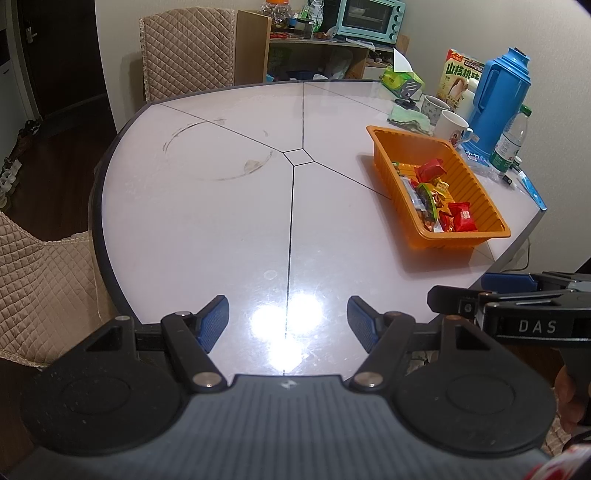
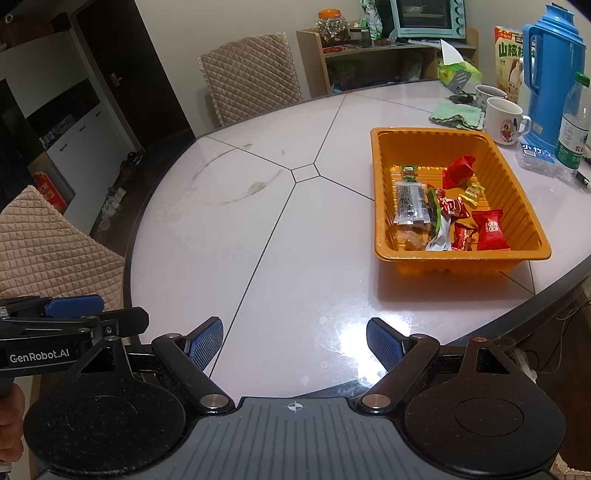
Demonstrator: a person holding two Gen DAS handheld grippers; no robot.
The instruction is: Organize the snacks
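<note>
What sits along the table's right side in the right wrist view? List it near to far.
Right gripper → orange tray of snacks → green cloth → white mug → tissue box → wooden shelf with the teal toaster oven.

Left gripper (image 1: 288,323) sat at near edge of scene, jaws spread wide, nothing between blue pads (image 1: 212,323). Right gripper (image 2: 294,341) likewise near, jaws wide apart, blue pads (image 2: 384,347) bare. Both held level, side by side, pointing toward far side. Right gripper appeared at right edge of left wrist view; left gripper at left edge of right wrist view. Bit of person's hand (image 2: 9,424) gripped left gripper's handle, low left.
</note>
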